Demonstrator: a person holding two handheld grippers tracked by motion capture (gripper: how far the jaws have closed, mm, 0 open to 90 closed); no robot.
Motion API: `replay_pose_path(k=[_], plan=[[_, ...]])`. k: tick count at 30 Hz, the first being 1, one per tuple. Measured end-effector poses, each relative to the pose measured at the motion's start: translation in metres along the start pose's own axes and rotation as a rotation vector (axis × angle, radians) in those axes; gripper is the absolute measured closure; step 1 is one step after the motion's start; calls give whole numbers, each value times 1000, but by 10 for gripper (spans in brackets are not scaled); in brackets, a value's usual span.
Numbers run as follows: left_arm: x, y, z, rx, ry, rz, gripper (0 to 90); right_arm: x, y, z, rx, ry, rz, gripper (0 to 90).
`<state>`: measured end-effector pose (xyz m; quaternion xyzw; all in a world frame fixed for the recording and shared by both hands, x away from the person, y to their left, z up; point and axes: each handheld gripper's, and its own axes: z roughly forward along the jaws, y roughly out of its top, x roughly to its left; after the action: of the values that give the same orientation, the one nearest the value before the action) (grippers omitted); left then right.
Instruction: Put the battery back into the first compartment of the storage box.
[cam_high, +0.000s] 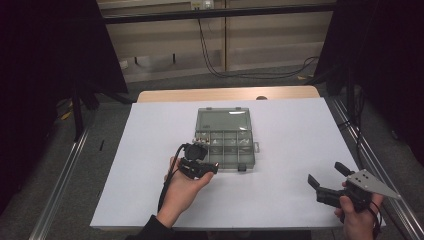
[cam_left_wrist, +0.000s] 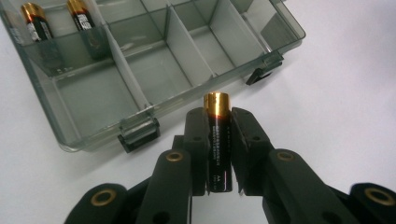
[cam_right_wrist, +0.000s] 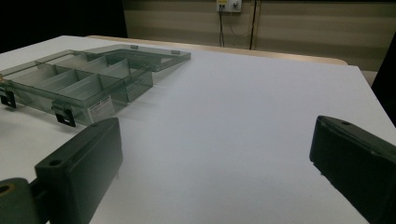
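white table sheet (cam_high: 280, 165), wall cables (cam_high: 215, 65), socket (cam_high: 201, 5)

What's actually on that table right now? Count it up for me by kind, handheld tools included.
Batteries: 3, one held in the left tool and two standing in a far compartment of the box
Clear compartment boxes: 1, lid open
Handheld tools: 2, the left one gripping the battery, the right tool open and holding nothing
Total: 6

Three batteries (cam_left_wrist: 218, 140), one compartment box (cam_left_wrist: 70, 135), two tools (cam_left_wrist: 219, 154).
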<state>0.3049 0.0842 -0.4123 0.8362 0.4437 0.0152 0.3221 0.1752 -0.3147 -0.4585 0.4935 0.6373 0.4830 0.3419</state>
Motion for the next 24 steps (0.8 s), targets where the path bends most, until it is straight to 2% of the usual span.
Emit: replay_pose_path(k=[16,17,19,24], plan=[[11,12,-7,-10,-10,-7,771,0,0,0,0,0,1,22],[10,12,-7,-20,-9,-22,771,0,0,0,0,0,1,22],[13,13,-7,-13,-4,-11,771,0,0,0,-1,-1,2,22],[16,16,-8,-17,-2,-17,771,0,0,0,0,-1,2,22]])
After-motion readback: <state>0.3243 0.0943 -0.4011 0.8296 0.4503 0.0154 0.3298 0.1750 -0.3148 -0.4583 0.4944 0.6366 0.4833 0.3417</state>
